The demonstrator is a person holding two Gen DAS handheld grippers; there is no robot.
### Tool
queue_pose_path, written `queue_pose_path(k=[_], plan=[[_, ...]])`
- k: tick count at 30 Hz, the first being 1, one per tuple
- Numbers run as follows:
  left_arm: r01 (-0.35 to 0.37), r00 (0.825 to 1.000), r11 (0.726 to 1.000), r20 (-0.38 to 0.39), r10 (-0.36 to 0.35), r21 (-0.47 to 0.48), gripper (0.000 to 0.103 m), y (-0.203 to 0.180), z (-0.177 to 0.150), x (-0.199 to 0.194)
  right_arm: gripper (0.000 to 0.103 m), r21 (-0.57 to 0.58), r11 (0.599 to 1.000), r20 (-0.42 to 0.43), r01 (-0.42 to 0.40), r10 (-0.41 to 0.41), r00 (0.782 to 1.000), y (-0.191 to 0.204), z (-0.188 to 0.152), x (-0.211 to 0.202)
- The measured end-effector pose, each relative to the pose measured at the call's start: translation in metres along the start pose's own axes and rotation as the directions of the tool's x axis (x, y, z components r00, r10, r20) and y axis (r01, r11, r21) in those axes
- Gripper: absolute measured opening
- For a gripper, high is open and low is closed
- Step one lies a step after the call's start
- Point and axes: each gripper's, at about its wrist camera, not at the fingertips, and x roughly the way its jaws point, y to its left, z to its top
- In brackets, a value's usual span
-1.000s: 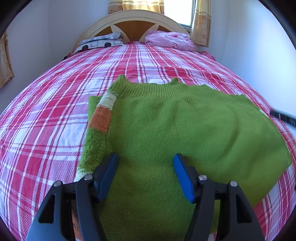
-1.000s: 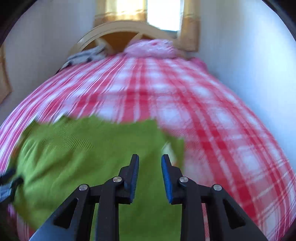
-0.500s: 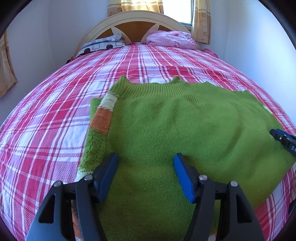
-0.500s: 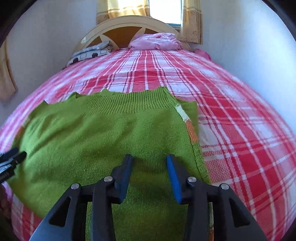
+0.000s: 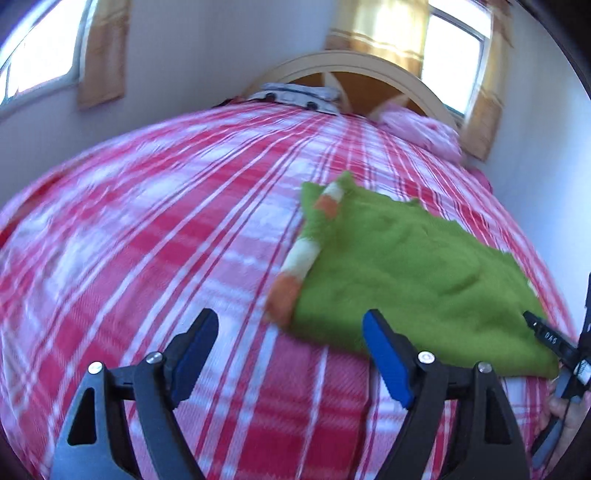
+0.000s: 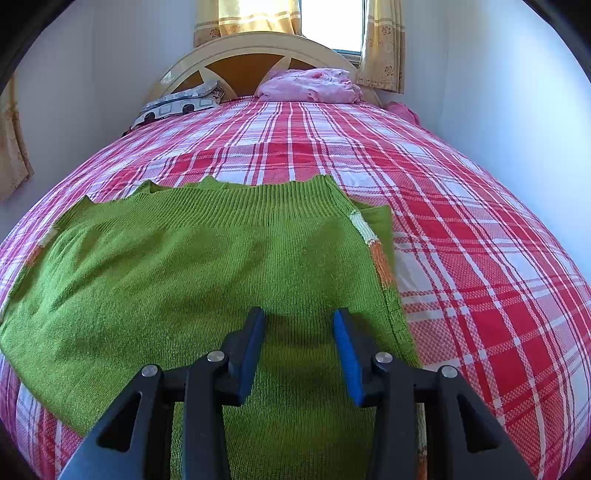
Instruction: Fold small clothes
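Sweater: a green knitted sweater (image 6: 207, 280) lies flat on the bed (image 6: 480, 258), ribbed hem at its far edge, sleeves banded in white and orange folded along its left and right sides.
Place: it covers the near part of the red and white plaid bedspread; in the left wrist view it sits to the right (image 5: 406, 266), blurred.
Left gripper (image 5: 290, 354): jaws have just been opening and stand wide apart over bare bedspread, left of the sweater; nothing between them, though the right finger overlaps the sweater's near edge in the view.
Right gripper (image 6: 299, 347): jaws partly open above the sweater's near right part, knit showing in the gap; whether the pads touch it I cannot tell.
Hand: a hand (image 5: 565, 413) shows at the right rim of the left view.
Far end: patterned pillow (image 6: 177, 105) and crumpled pink blanket (image 6: 310, 86) against the arched headboard (image 6: 255, 55); curtained window (image 6: 332, 22) behind.
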Motion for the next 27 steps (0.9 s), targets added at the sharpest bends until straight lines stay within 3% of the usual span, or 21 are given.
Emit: queue_pose_path(k=[4,6,8,11,12,14,17,19,23,25,27], plan=[[0.081,0.991,0.992,-0.094,-0.090,-0.100,0.083,0.007,-0.004,0.021,0.041,0.004,1.000,0.000,-0.006,0.006,1.000,0.000,0.000,0.000],[0.096,0.992,0.986,-0.073,-0.107,-0.139,0.083,0.005,-0.002,0.022,0.041,0.007,1.000,0.001,-0.009,0.009,1.000,-0.001,0.000,0.000],[0.177,0.978,0.967,-0.080,-0.194,-0.181,0.083,0.002,0.005,0.031,0.041,0.007,1.000,0.001,-0.009,0.009,1.000,-0.001,0.000,0.000],[0.217,0.966,0.945,-0.088,-0.244,-0.245,0.082,-0.005,0.015,0.047,0.041,0.009,1.000,0.001,-0.011,0.011,1.000,-0.002,0.000,0.000],[0.232,0.963,0.939,-0.074,-0.259,-0.255,0.080,-0.009,0.019,0.050,0.041,0.010,1.000,0.001,-0.012,0.012,1.000,-0.001,0.000,0.000],[0.266,0.956,0.929,-0.056,-0.289,-0.258,0.062,-0.016,0.028,0.055,0.041,0.007,1.000,0.001,-0.009,0.009,1.000,-0.001,0.000,0.000],[0.277,0.957,0.921,-0.006,-0.289,-0.273,0.059,-0.018,0.043,0.059,0.041,0.007,1.000,0.001,-0.010,0.010,1.000,-0.001,0.000,0.000],[0.246,0.967,0.924,0.007,-0.255,-0.294,0.059,-0.014,0.048,0.063,0.041,0.008,1.000,0.001,-0.011,0.011,1.000,-0.001,0.000,0.000],[0.236,0.962,0.906,-0.050,-0.270,-0.352,0.059,0.004,0.032,0.077,0.041,0.005,1.000,0.001,-0.008,0.008,1.000,-0.001,0.000,0.000],[0.276,0.956,0.907,-0.007,-0.293,-0.317,0.058,0.008,0.023,0.072,0.041,0.001,1.000,0.002,-0.003,0.003,1.000,-0.001,0.000,-0.001],[0.270,0.959,0.923,-0.010,-0.283,-0.274,0.055,0.005,0.022,0.070,0.041,-0.016,1.000,0.011,0.019,-0.019,1.000,0.002,0.000,-0.002]])
